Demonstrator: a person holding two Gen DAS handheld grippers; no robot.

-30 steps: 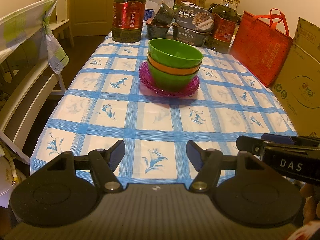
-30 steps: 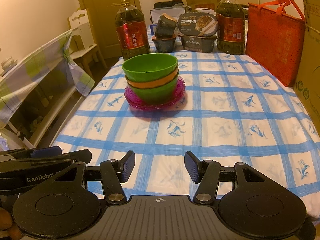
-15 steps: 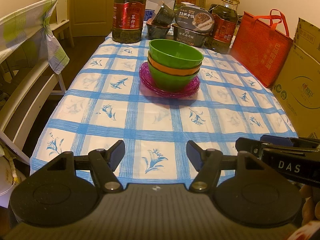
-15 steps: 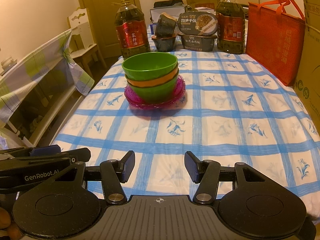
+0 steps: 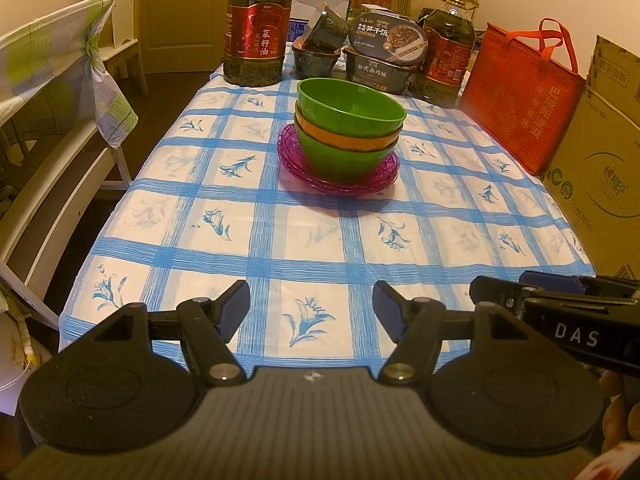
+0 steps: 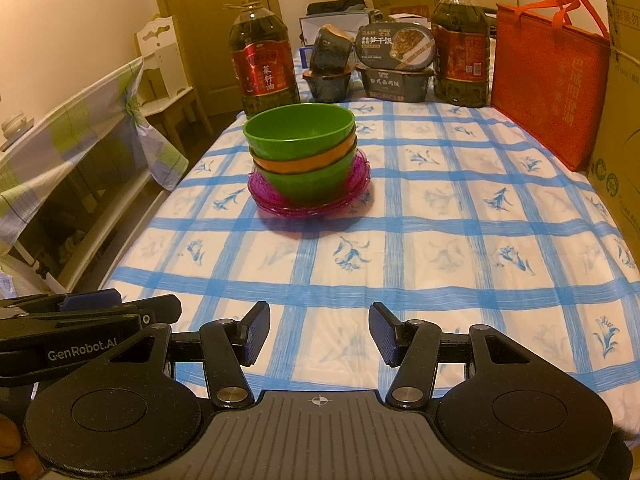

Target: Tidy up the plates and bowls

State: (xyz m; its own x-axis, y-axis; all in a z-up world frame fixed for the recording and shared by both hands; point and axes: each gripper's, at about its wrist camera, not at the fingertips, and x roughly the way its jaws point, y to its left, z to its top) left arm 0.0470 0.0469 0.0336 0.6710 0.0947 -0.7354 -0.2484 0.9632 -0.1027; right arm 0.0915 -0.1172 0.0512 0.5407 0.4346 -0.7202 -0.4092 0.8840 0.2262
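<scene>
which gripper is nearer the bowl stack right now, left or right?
Roughly equal, left perhaps slightly. The left gripper sits at the near table edge with the bowl stack ahead, a bit right of centre; the right gripper sees it ahead-left. Both open, empty.

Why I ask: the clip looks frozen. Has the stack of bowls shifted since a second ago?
No. The stack of bowls sits on the pink plate, same tablecloth squares, same gap to the oil bottle.
</scene>
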